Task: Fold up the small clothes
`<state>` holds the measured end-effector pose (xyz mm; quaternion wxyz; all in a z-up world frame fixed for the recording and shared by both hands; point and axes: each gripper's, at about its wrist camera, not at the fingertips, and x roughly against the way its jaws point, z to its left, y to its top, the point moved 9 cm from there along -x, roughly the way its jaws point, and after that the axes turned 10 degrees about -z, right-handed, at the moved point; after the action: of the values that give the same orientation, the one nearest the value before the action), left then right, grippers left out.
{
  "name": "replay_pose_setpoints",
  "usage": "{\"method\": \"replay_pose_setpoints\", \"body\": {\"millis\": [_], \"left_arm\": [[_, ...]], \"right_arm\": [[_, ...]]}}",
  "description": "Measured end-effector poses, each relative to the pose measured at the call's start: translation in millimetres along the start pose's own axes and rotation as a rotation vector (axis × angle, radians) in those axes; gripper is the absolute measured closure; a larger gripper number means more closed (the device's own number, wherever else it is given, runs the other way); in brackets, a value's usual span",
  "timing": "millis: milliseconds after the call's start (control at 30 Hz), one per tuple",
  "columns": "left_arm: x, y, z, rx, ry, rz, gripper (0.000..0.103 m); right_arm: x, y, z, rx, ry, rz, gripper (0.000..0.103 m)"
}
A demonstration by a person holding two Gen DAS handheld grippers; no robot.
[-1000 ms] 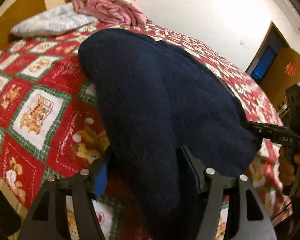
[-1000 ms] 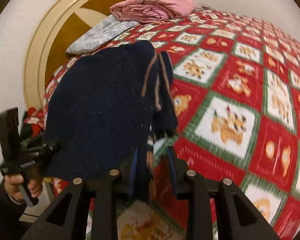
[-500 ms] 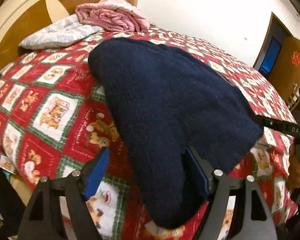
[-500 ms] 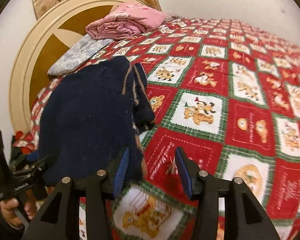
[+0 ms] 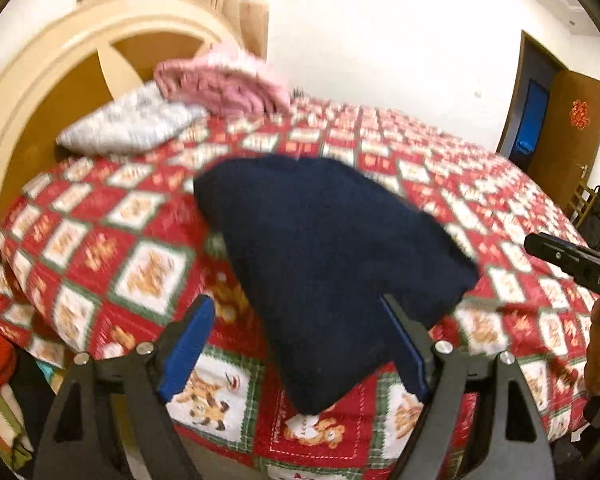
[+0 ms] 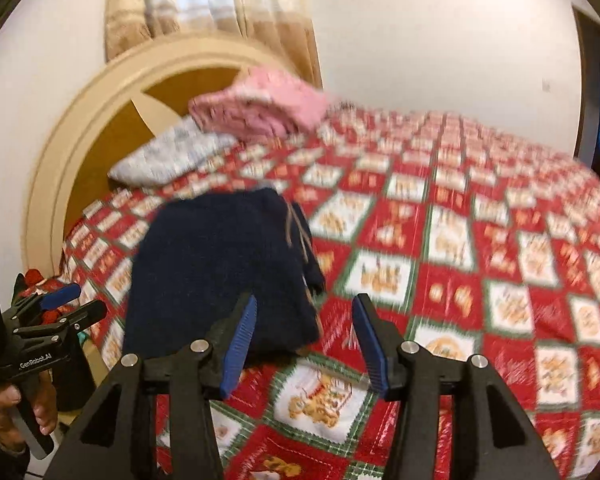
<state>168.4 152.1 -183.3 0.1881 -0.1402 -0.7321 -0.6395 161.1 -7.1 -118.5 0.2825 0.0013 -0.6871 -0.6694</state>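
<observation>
A dark navy knitted garment lies folded on the red patterned bedspread, near its front edge. My left gripper hovers above the garment's near end, jaws wide and pads clear of the cloth. In the right wrist view the garment shows tan stripes along its right edge. The jaws of my right gripper are opening with nothing between them, and its left finger stands beside the garment's near right corner. A hand holds the left gripper off the bed's left edge.
A grey-white pillow and a folded pink blanket lie at the head of the bed by the round cream headboard. A brown door stands at the far right. Red clothing lies past the bed's left edge.
Both grippers have let go of the navy garment and pulled back and upward. Their jaws have widened. The garment now rests on the bedspread.
</observation>
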Motion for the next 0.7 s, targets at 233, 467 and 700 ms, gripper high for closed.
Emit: {"method": "replay_pose_setpoints", "body": {"millis": [233, 467, 700], "left_arm": [[38.2, 39.0, -4.8, -0.018, 0.009, -0.130, 0.017], [54.6, 53.8, -6.1, -0.013, 0.010, -0.186, 0.010], [58.4, 55.1, -12.7, -0.023, 0.004, -0.193, 0.010]], "right_arm": [[40.8, 31.1, 27.3, 0.044, 0.011, -0.127, 0.041], [59.0, 35.4, 32.6, 0.045, 0.013, -0.158, 0.041], [62.9, 32.7, 31.6, 0.037, 0.019, -0.154, 0.041]]}}
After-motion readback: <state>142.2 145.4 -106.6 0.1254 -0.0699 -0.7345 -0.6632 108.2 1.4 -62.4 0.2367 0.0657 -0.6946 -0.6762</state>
